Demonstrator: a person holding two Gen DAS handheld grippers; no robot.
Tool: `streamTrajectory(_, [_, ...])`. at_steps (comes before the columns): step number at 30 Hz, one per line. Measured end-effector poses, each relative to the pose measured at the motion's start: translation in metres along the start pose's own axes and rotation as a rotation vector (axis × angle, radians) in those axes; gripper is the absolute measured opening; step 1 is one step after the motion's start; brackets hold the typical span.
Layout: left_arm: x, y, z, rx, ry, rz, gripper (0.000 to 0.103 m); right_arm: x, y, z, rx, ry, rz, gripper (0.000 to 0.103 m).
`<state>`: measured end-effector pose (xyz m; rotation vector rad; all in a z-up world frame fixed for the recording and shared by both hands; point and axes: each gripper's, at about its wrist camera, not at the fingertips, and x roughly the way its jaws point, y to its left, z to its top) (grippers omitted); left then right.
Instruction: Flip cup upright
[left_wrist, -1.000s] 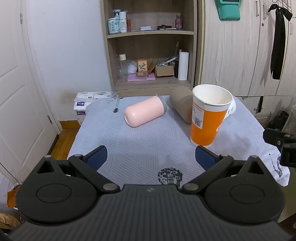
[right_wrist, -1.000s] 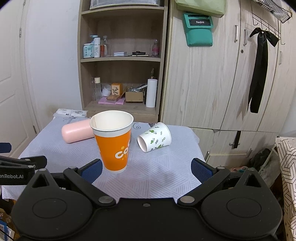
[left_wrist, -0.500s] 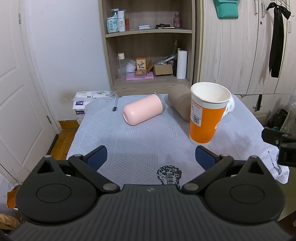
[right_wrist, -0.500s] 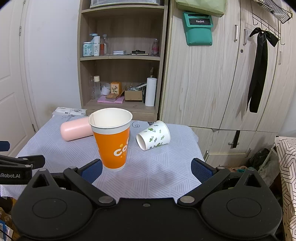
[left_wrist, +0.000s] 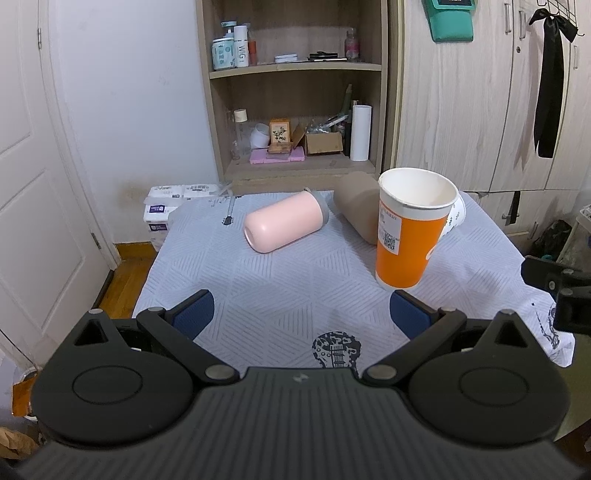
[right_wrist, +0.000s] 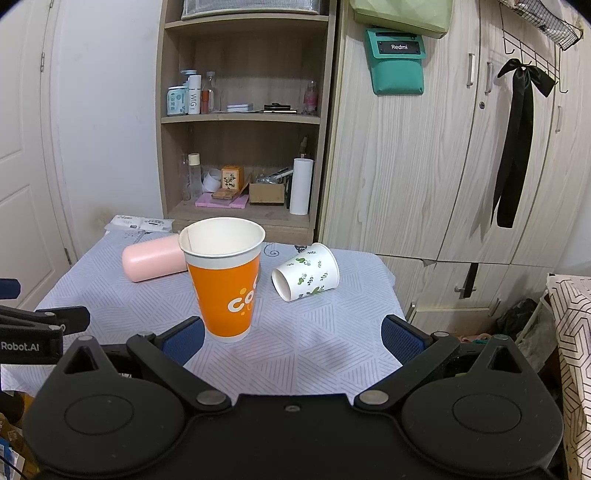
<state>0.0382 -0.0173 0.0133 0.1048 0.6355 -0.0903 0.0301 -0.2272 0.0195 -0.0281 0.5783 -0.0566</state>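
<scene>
An orange paper cup (left_wrist: 408, 232) stands upright on the table; it also shows in the right wrist view (right_wrist: 225, 277). A pink cup (left_wrist: 286, 227) lies on its side, also seen in the right wrist view (right_wrist: 153, 258). A tan cup (left_wrist: 356, 212) lies on its side behind the orange one. A white leaf-print paper cup (right_wrist: 306, 273) lies on its side, mouth toward me; only its edge (left_wrist: 457, 216) shows in the left wrist view. My left gripper (left_wrist: 301, 314) is open and empty near the table's front. My right gripper (right_wrist: 291, 334) is open and empty.
The table has a pale patterned cloth (left_wrist: 280, 288). A wooden shelf unit (left_wrist: 295, 92) and wardrobe doors (right_wrist: 424, 166) stand behind it. A white door (left_wrist: 33, 184) is at the left. The right gripper's body (left_wrist: 557, 291) shows at the right edge of the left wrist view.
Both grippers have drawn back and risen slightly from the table. The cups have not moved.
</scene>
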Motion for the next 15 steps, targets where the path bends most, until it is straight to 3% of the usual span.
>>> streamTrajectory(15, [-0.003,0.002,0.0001,0.007,-0.03,0.043,0.103,-0.0001,-0.0009,-0.0003,-0.001,0.004,-0.001,0.103])
